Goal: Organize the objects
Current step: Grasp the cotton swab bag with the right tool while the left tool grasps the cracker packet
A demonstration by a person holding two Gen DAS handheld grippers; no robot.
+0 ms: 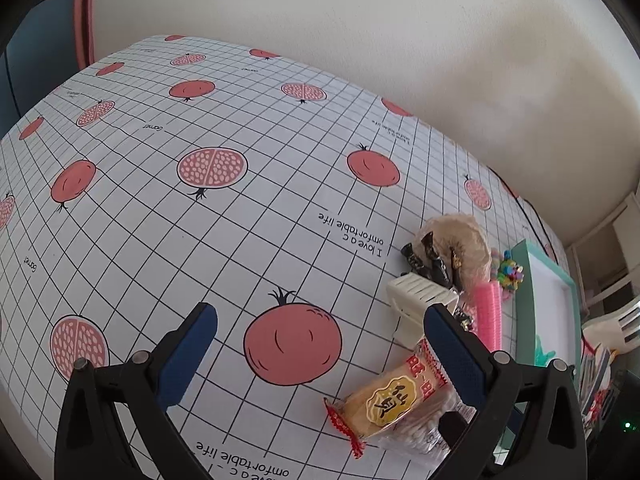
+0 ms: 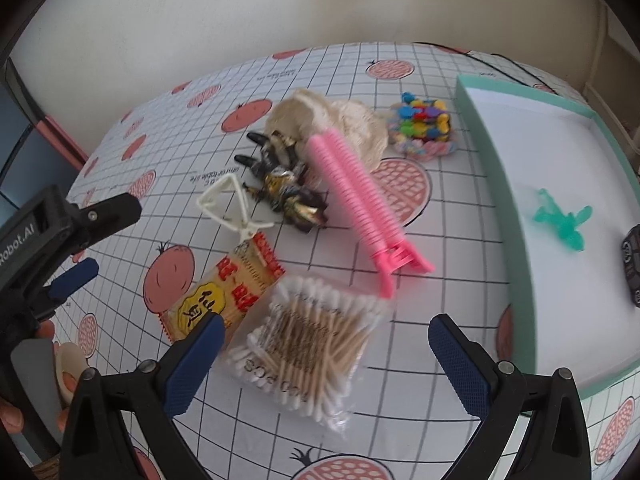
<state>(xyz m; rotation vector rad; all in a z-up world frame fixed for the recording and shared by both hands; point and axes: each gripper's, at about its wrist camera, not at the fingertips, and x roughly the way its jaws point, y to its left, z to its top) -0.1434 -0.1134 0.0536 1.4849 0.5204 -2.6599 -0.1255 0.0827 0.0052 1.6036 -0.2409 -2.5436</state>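
right gripper (image 2: 324, 356) spread wide, hovering over cotton swab bag (image 2: 308, 352); left gripper (image 1: 320, 344) also spread, tilted above tablecloth (image 1: 200, 240).

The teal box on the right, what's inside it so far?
Inside the teal box, on its white floor, lie a green plastic figure and a dark toy car, cut off by the picture's edge. The near corner is hidden behind the right gripper.

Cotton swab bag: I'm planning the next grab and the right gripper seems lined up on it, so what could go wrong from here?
1. The cotton swab bag overlaps the rice cracker packet; closing the open right gripper may drag both.
2. The bag is thin, slippery film, so the fingers could pinch a corner and the bag slip out.
3. The pink hair clip lies between bag and teal box; a low carry might knock it.
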